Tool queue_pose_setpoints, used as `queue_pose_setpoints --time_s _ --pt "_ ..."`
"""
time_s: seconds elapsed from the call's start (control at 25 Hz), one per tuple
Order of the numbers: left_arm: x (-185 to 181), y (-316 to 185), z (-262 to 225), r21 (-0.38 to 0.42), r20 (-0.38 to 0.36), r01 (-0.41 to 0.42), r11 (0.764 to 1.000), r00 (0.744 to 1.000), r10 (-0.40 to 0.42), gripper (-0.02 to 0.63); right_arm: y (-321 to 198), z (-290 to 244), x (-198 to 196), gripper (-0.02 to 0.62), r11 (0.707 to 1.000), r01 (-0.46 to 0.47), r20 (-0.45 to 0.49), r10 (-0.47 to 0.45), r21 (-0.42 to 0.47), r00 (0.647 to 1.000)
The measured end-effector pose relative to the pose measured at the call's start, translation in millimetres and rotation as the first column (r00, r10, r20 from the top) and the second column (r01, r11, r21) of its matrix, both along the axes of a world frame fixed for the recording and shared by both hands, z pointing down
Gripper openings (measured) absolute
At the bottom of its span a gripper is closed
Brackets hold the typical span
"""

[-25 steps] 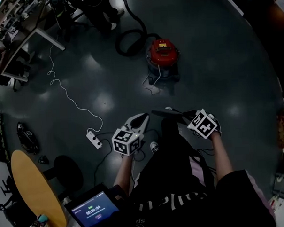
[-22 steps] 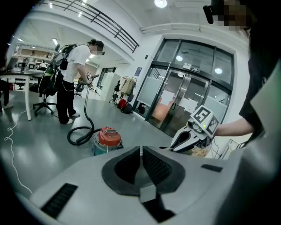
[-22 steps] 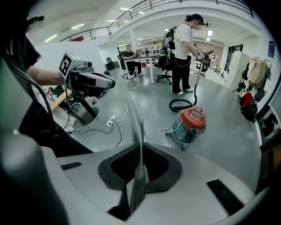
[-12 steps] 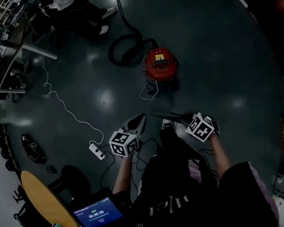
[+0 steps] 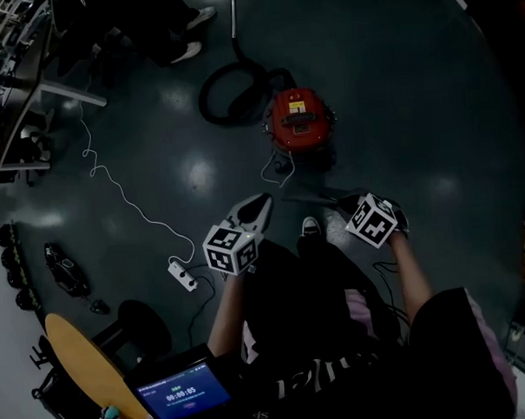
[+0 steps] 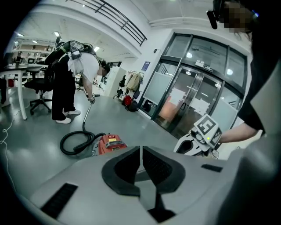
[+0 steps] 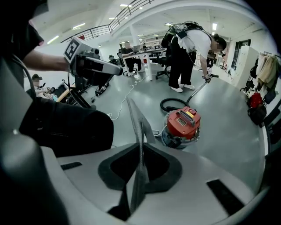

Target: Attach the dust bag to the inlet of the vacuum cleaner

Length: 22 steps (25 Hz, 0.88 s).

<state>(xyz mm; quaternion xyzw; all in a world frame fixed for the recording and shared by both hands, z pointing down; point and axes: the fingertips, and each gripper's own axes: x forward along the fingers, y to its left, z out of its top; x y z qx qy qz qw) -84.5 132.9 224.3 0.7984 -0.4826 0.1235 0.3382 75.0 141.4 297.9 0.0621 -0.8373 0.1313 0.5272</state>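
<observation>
The red vacuum cleaner stands on the dark floor ahead of me, its black hose coiled behind it. My right gripper is shut on the dust bag, a thin flat grey sheet. In the right gripper view the dust bag stands edge-on between the jaws, with the vacuum cleaner just beyond. My left gripper is shut and holds nothing. It hangs level with the right one, to its left. In the left gripper view the jaws of the left gripper meet, and the vacuum cleaner lies ahead.
A person bends over the hose's wand behind the vacuum. A white cable runs to a power strip on the floor at my left. A round wooden table, a black stool and a lit screen are near my left side.
I have walked closer to the vacuum with both grippers carried forward. The power strip and the table have slid back in the view. Both grippers stay shut as before.
</observation>
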Motion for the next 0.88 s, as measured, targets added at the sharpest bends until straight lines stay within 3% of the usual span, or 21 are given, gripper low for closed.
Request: queue_pose_setpoints --time_s 0.2,0.44,0.88 --pt "-6 -7 -8 -0.001 0.014 -0.032 0.999 0.999 0.032 0.006 -2 1 0 0.041 1.000 0.001 -0.012 -0.001 -0.010 1.000" --pt "-2 -32 31 -0.039 0.049 -0.162 0.986 0.985 0.164 0.007 -6 26 -7 0.041 0.999 -0.039 -0.001 0.039 -0.019 0.999" --pt "-14 -122 126 -0.082 0.121 -0.448 0.890 0.882 0.455 0.093 -32 90 -35 0.041 0.991 -0.132 -0.036 0.131 -0.034 0.991"
